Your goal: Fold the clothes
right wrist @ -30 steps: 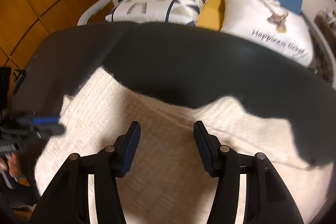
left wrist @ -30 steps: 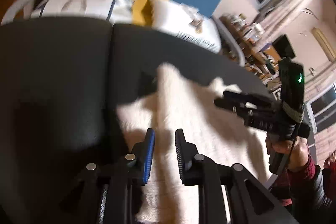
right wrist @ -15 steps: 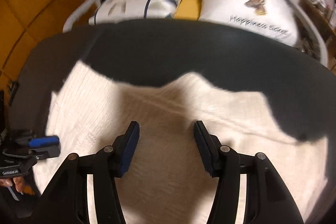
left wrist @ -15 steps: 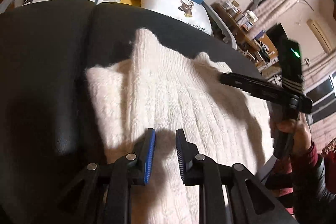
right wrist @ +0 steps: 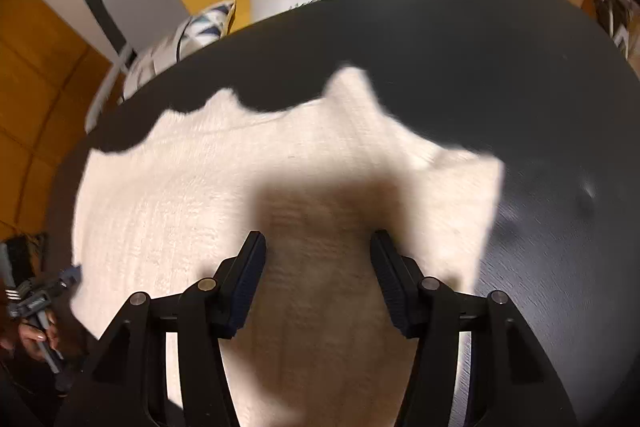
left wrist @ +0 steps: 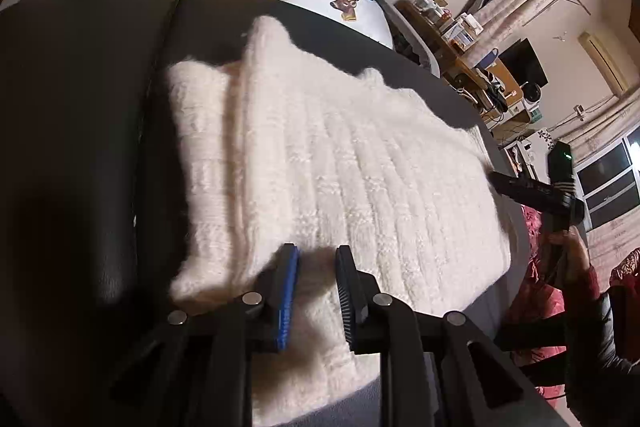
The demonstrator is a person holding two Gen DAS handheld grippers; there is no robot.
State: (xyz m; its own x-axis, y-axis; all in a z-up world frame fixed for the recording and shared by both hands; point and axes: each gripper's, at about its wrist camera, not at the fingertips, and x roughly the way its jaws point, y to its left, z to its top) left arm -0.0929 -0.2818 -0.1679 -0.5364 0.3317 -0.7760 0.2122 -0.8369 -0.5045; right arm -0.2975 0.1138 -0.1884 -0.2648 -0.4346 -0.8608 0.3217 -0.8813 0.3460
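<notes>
Sweater (left wrist: 340, 163) lies flat on the dark bench (left wrist: 80, 107), both my tools, left (left wrist: 316, 291) and right (right wrist: 316, 283), having swung over it open-jawed and empty, so I judge a fold comes next.

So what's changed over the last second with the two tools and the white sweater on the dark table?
Both tools pulled back toward the sweater's near edge: the right tool now sits off its right side in the left view, and more of the sweater shows. Nothing was gripped or released. Both tools stay open, and the sweater still lies flat on the dark table.
</notes>
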